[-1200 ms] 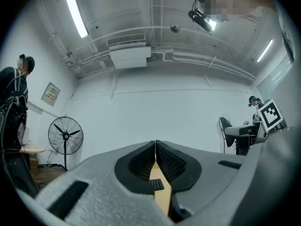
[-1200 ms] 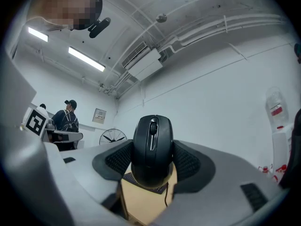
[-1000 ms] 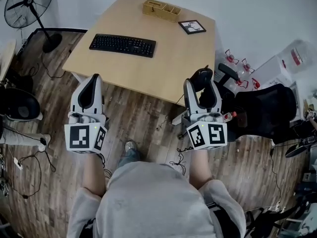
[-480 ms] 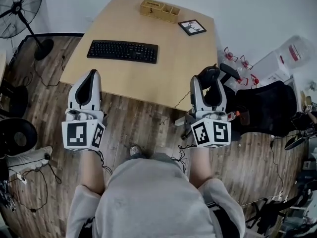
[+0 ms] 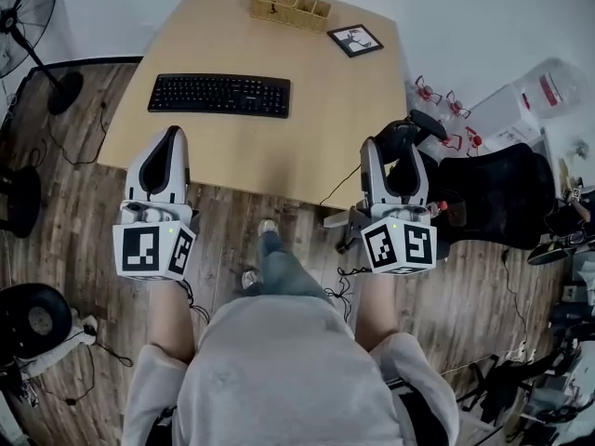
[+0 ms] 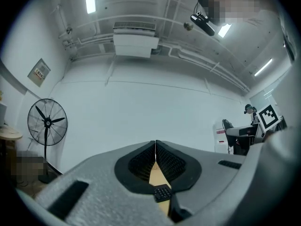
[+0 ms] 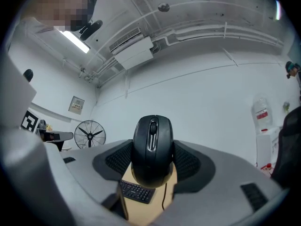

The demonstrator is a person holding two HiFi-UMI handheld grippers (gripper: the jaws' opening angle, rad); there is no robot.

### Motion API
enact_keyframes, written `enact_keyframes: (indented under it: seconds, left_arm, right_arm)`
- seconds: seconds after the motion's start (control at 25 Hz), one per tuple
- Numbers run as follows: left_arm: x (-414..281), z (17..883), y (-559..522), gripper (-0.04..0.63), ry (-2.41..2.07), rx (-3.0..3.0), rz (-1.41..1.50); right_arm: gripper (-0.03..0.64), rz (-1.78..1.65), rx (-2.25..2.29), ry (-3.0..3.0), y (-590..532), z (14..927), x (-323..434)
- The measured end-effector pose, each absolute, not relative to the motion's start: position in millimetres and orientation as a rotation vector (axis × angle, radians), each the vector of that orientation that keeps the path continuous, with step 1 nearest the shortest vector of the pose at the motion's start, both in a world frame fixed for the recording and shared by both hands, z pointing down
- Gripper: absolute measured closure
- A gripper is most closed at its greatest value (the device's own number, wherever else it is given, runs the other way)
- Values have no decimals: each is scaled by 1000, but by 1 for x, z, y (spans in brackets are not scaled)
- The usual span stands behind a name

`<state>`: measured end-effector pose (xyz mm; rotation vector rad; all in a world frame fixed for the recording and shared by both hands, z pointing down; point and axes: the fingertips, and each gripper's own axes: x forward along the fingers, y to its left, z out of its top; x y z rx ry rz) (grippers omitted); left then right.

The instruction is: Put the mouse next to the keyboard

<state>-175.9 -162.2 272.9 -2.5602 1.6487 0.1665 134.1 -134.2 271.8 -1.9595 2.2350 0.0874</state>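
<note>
Wooden table ahead, keyboard on its left half. My right gripper clamps the mouse; my left gripper jaws pressed together, empty.

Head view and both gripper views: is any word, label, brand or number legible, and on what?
No text can be read in any view.
Keyboard: key legends too small.
Framed picture: too small.
Wall sign: blurred.
Red label on the jug: blurred.
</note>
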Motion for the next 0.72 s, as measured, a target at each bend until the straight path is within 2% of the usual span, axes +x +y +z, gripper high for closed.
enact_keyframes:
  seconds: [0.36, 0.72]
  left_arm:
    - [-177, 272, -232, 584, 1686, -2516, 145]
    - [-176, 275, -296, 584, 1751, -2487, 107]
  right_arm:
    - [370, 9, -1976, 2254, -221, 290, 146]
    - [370, -233, -2020, 2357, -320, 333, 154]
